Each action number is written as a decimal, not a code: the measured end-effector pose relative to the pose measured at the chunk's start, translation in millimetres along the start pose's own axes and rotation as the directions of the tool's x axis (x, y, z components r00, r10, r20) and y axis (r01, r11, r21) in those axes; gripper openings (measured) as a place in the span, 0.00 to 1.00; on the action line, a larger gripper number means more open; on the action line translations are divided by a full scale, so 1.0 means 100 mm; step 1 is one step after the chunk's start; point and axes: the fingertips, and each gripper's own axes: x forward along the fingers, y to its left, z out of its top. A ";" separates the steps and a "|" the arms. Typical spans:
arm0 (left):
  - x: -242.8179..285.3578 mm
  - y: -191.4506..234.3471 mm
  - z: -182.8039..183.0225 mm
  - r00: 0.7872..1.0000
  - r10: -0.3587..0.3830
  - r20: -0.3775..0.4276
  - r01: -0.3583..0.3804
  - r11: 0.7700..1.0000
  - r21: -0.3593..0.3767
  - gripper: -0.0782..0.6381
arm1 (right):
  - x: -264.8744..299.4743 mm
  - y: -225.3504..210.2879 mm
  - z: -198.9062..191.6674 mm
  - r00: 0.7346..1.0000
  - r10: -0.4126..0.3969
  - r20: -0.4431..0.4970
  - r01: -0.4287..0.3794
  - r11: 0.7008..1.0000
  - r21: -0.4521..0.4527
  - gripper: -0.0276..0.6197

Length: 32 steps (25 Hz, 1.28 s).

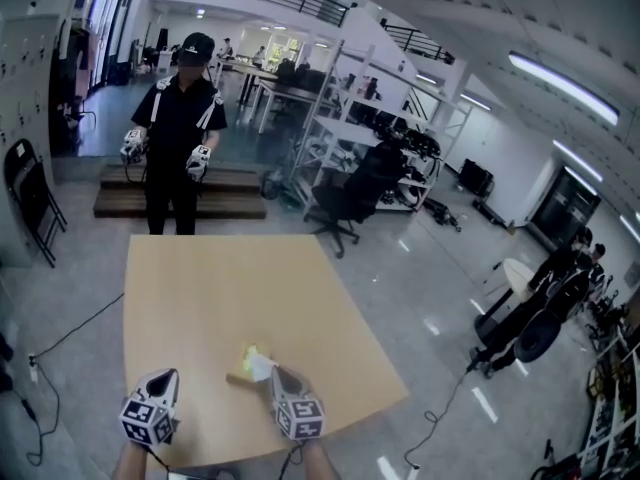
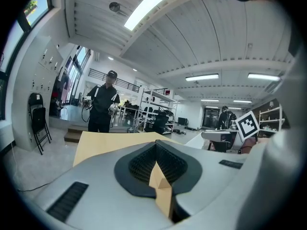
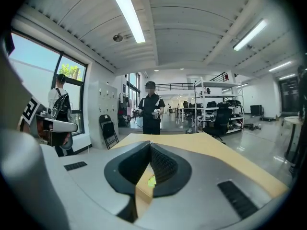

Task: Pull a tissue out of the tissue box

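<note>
A long light wooden table (image 1: 230, 298) fills the centre of the head view. At its far end, upper left, stands a person in black (image 1: 180, 138). A black folding chair (image 1: 30, 193) sits at the left edge. A black office chair (image 1: 345, 203) and metal shelving (image 1: 370, 128) stand upper centre.

A light wooden table (image 1: 250, 298) carries a tissue box (image 1: 243, 376) near its front.

We find the tissue box (image 1: 240, 379) tiny and blurred near the table's (image 1: 200, 288) front edge. The right gripper (image 1: 280, 375) covers part.
</note>
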 end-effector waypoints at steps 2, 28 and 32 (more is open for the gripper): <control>-0.08 0.00 0.01 1.000 -0.002 0.005 0.002 1.000 0.003 0.12 | -0.11 0.06 0.01 1.000 -0.006 0.011 0.006 1.000 0.007 0.06; -0.94 -0.19 -0.01 1.000 -0.022 0.014 0.022 0.999 0.028 0.12 | -1.35 0.68 0.05 0.995 -0.048 0.085 0.044 0.998 0.045 0.06; -1.00 -0.31 0.03 0.999 -0.027 0.021 0.026 0.999 0.030 0.12 | -1.48 0.67 0.05 0.994 -0.053 0.092 0.048 0.998 0.049 0.06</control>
